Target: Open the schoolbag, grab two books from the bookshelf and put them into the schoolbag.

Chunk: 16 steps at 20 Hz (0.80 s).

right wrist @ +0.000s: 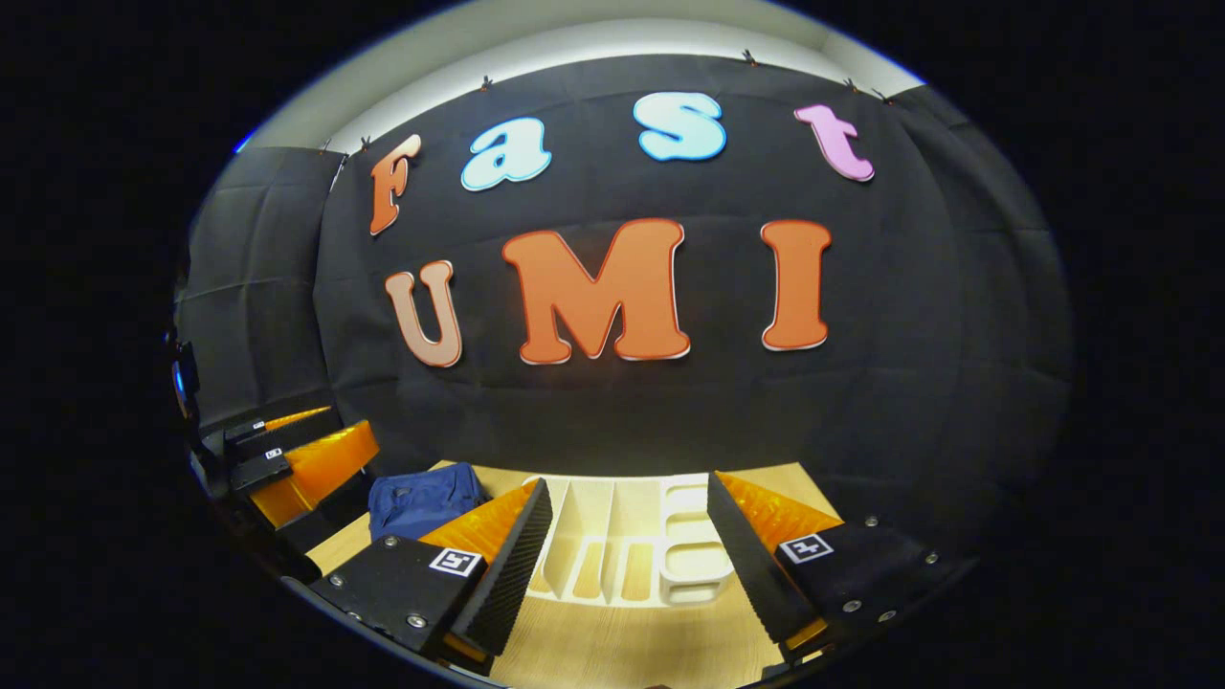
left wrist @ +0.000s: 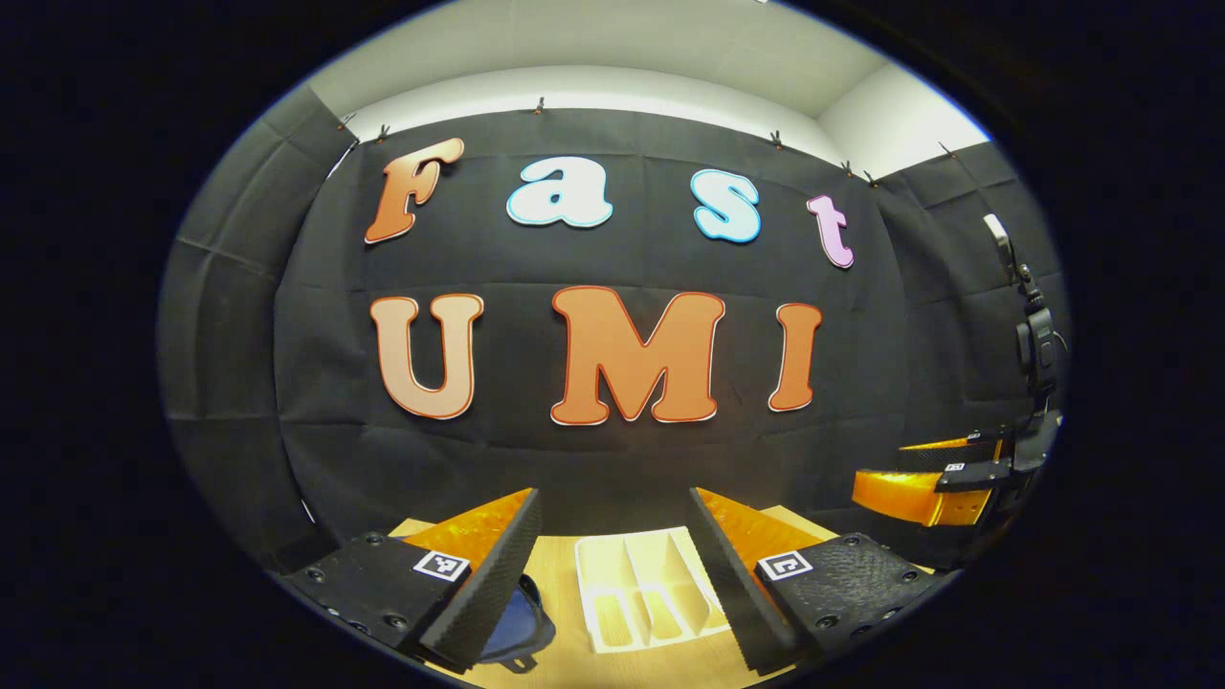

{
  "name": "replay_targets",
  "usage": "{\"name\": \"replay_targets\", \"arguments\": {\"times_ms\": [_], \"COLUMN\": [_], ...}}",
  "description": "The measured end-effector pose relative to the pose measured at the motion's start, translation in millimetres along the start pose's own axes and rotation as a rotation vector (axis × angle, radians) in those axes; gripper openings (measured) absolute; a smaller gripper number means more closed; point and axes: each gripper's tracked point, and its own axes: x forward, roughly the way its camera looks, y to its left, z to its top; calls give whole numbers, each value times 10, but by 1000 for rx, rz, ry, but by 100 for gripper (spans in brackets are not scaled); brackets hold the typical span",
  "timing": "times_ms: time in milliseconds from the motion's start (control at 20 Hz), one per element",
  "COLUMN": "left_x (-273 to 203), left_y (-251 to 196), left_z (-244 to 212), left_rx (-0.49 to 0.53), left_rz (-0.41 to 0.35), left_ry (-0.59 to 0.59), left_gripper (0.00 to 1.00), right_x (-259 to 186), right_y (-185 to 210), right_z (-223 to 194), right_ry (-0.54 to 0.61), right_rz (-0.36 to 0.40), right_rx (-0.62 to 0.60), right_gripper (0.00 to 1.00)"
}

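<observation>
Wooden table (right wrist: 612,651) bears bookshelf (right wrist: 632,550) and schoolbag (right wrist: 421,502).

On light wooden tabletop (right wrist: 622,641): white slotted plastic bookshelf (right wrist: 627,555) at centre, before booth wall. Dark blue fabric schoolbag (right wrist: 421,498) left of bookshelf, apart from it. Both beneath raised claws.

Both views are sharp and evenly lit from overhead, with no motion blur. Above the black cloth wall (left wrist: 612,459) the pale ceiling strip (left wrist: 593,48) is brightest; below it, the wooden table (right wrist: 612,641) glows warmly. Fisheye distortion bows the wall's edges outward.
</observation>
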Motion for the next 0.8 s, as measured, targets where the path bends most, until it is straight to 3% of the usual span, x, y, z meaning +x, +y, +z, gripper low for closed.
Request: {"name": "replay_targets", "arguments": {"times_ms": [100,350,800], "left_x": [60,114,151], "left_y": [53,-43,9], "left_z": [-3,-10,-83], "left_rx": [-17,10,-5], "left_rz": [3,42,30], "left_ry": [8,31,48], "left_gripper": [94,94,94], "right_x": [66,67,48], "right_y": [-49,-78,-73], "right_z": [53,-100,-71], "right_ry": [-39,9,15], "right_rz": [-37,-21,-17], "right_rx": [-9,38,38], "right_gripper": [97,97,97]}}
